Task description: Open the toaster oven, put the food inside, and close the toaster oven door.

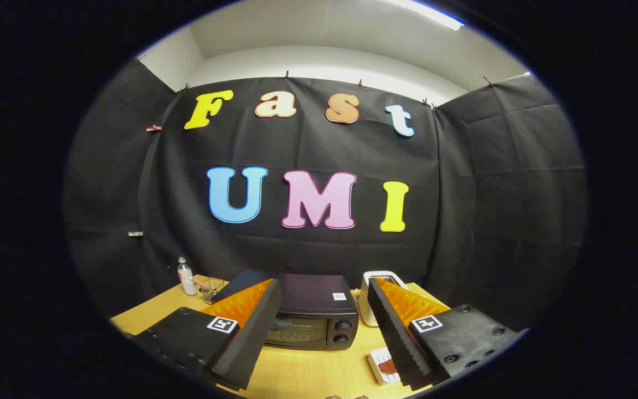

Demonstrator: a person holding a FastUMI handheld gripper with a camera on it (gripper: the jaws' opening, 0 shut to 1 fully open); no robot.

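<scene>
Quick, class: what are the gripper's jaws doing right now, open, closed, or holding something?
Gripper: jaws open and holding nothing, with the closed toaster oven just ahead between them.

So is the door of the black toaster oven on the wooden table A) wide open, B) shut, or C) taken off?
B: the black toaster oven shows its glass door flat and closed against the front beside the knobs, seen beyond the open gripper, whose fingers hold nothing.

Gripper [323,288] camera above wooden table [308,371], facing closed toaster oven [310,316] nearby, level with booth wall
</scene>
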